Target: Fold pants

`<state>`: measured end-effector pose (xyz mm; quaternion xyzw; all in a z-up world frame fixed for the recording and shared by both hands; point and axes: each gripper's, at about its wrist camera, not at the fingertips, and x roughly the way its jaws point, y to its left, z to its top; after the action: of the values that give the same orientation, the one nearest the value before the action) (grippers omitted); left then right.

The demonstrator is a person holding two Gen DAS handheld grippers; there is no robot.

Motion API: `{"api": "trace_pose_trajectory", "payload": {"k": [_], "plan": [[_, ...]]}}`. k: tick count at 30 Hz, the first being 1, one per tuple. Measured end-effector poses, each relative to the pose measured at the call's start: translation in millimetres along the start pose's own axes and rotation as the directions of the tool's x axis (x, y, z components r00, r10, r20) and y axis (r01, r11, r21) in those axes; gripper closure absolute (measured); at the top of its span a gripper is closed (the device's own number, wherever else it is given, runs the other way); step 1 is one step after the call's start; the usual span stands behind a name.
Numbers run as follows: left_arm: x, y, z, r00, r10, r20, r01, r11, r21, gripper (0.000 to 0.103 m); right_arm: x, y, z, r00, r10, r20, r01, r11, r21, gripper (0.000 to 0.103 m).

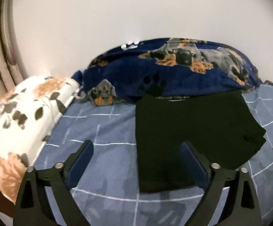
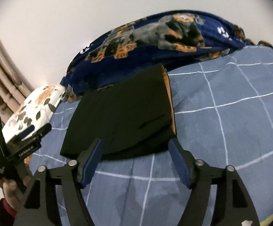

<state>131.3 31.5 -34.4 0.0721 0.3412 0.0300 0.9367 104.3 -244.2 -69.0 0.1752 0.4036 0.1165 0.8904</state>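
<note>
Bed (image 1: 106, 184), one, under a blue sheet with a white grid, serving as the folding surface for want of a worktop. Blanket (image 1: 174, 71), one, navy with a dog print, heaped along the wall at the far edge, apparently pushed back to leave room. Pillow (image 1: 23, 113), one, white with an orange and grey floral print, at the bed's left end beside the blanket. Curtain (image 1: 0, 56), one, beige, hanging at far left. Pants (image 2: 121, 113), one pair, black, lying flat mid-bed as a compact, roughly rectangular stack of layers, far edge just beside the blanket; a tan strip shows along the right edge in the right wrist view, perhaps lining. Judged from this shape, folding is largely or wholly done. Left gripper (image 1: 136, 150), one, jaws released and spread wide, grasping nothing, held low over the pants' near-left corner, its right finger over the cloth and its left over bare sheet. Right gripper (image 2: 135, 145), one, jaws likewise released and empty, straddling the pants' near edge; whether the tips touch cloth cannot be told.
</note>
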Motion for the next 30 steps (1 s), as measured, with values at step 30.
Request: {"api": "trace_pose_trajectory", "payload": {"k": [30], "plan": [[-131, 13, -3, 0.953, -0.085, 0.291, 0.133, 0.980, -0.150, 0.000, -103, 56, -24, 0.978, -0.034, 0.207, 0.065, 0.987, -0.146, 0.009]]}}
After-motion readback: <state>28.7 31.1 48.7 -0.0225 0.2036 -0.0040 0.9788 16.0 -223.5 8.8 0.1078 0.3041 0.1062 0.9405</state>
